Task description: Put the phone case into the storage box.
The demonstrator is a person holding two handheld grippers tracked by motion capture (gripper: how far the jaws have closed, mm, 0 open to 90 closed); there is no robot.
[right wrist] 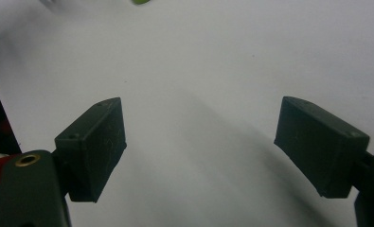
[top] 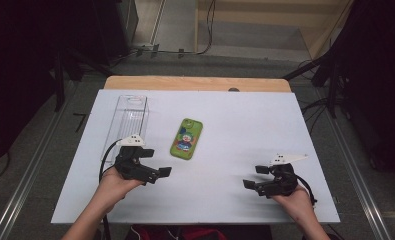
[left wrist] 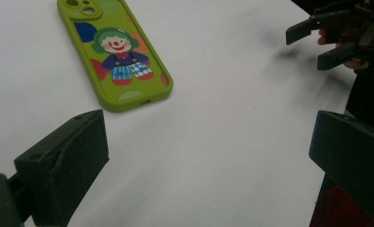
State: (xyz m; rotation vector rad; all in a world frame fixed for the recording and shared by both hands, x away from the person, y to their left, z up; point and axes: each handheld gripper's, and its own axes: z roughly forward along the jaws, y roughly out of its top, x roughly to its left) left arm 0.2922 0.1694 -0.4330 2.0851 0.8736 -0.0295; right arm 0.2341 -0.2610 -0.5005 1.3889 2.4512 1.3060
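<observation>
A green phone case [top: 186,138] printed with a clown lies flat in the middle of the white board [top: 245,125]. My left gripper [top: 157,161] hovers just to its near left, open and holding nothing. The left gripper view shows the phone case [left wrist: 113,52] ahead and to the left of my open left gripper [left wrist: 206,156]. My right gripper [top: 255,176] is at the board's near right, open, its jaws pointing left. In the right gripper view the right gripper [right wrist: 203,142] has only bare board between its wide-apart jaws. The right gripper [left wrist: 324,42] also appears far off in the left gripper view.
A clear plastic box [top: 127,120] lies lengthwise at the board's back left, just beyond my left hand. The wooden table edge [top: 195,83] runs along the back. Dark stands and cables surround the table on the floor.
</observation>
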